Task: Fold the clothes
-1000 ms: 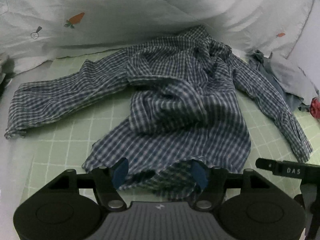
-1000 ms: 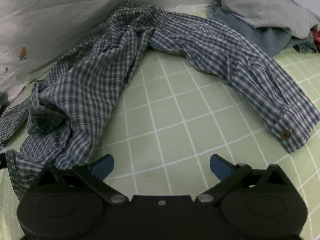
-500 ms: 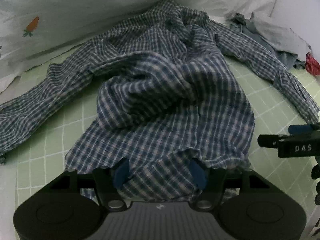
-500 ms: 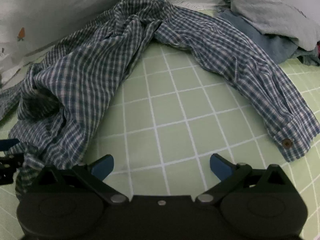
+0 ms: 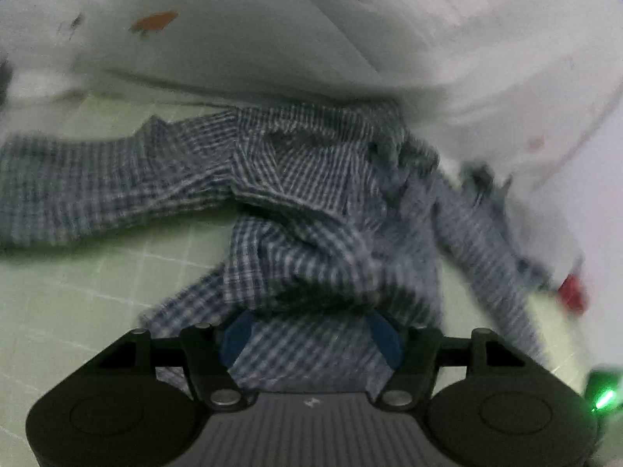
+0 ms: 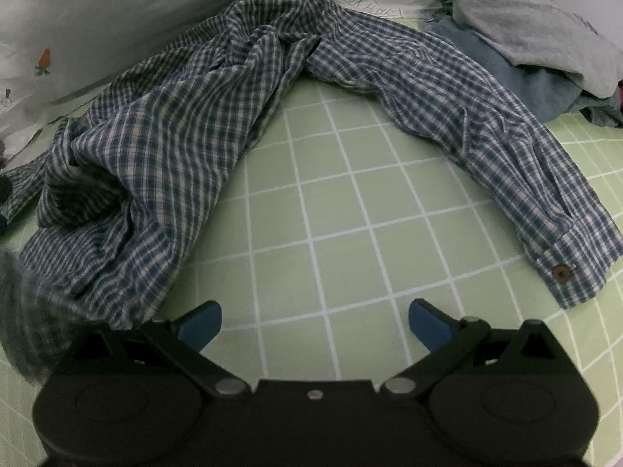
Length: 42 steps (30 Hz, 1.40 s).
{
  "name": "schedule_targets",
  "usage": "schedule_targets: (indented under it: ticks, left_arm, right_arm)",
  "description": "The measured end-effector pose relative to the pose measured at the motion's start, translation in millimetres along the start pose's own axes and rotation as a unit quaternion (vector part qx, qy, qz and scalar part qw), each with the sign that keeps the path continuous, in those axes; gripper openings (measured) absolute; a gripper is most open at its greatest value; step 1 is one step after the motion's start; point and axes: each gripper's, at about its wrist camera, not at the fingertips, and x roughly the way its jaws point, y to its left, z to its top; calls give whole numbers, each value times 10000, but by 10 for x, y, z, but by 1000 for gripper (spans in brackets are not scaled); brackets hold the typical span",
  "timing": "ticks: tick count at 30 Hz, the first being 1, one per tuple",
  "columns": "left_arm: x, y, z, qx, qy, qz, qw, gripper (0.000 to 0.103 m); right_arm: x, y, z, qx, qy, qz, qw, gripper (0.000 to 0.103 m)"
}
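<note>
While the checked shirt (image 6: 163,148) lay rumpled on the green grid-patterned sheet (image 6: 331,202), its body ran from the collar at twelve o'clock in the right wrist view down toward eight o'clock, and one sleeve curved away to a buttoned cuff (image 6: 572,272) at four o'clock. In the blurred left wrist view the shirt (image 5: 311,202) filled the middle, the other sleeve stretching out to nine o'clock, and its hem lay bunched between the blue pads of the left hand-held gripper (image 5: 309,340); the pads stood apart with cloth between them, and whether they pinched it could not be told. The right hand-held gripper (image 6: 313,321) was spread wide over bare sheet, just beside the shirt's lower edge and touching nothing. A pile of grey and blue clothes (image 6: 545,58) sat at two o'clock, close to the sleeve. Behind everything rose a white cover printed with small carrots (image 6: 58,19), against the sheet's far edge.
</note>
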Motion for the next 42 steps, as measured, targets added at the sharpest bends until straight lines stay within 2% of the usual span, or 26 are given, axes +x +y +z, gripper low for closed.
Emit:
schedule_targets:
  ticks: [4,5,7,10,13,16,19,21,22,23,24,29,33,37,42]
  left_arm:
    - [64,-38,28,208,101,256,9994,69]
    - [121,-87,-7,451,209,360,9981,69]
    - [248,-198,-107,966,476,498,9929,69]
    - [400,-370,-271,1459,875,398,9846,69]
    - [513,-544,-418,1987,1024,553,9731,69]
    - [611,-605,-513,2181,1116,738,9667,69]
    - [636,-573,-498,2003,1090,764,9707,62]
    - [629,-531,-465,1848,1059,783,9739,41]
    - [620,-506,-443,1761,1048,751,9759,34]
    - [611,-479,-420,1670,1039,704,9779,16]
    - [593,-450,-394,1586,1018,642,9800,6]
    - [317,-334,-248,1248,549,614,9888,3]
    - [-55,-117,-91,752,-82,861,9934,2]
    - [-274,237,-39,368,-488,1555,9859,2]
    - [-454,821,-90,-394,-537,2114,9751,2]
  right_arm:
    - [17,6,6,-74,-17,-31,10000,103]
    - [23,8,9,-94,-22,-44,9999,103]
    - [33,14,11,-144,-30,-75,9999,103]
    - [40,28,4,-225,-45,-113,9997,103]
    - [48,41,-2,-306,-60,-151,9994,103]
    - [55,55,-8,-386,-74,-189,9990,103]
    - [62,68,-14,-467,-89,-227,9986,103]
    - [67,76,-18,-520,-98,-251,9983,103]
    - [67,75,-20,-541,-102,-250,9982,103]
    - [69,74,-21,-560,-105,-250,9981,103]
    - [74,73,-18,-566,-96,-253,9980,103]
    - [90,78,-9,-555,-55,-270,9981,103]
    - [81,164,-46,-584,-21,-229,9980,103]
    - [29,268,-122,-519,-118,119,9985,103]
    - [-62,550,-232,-839,-318,470,9949,99]
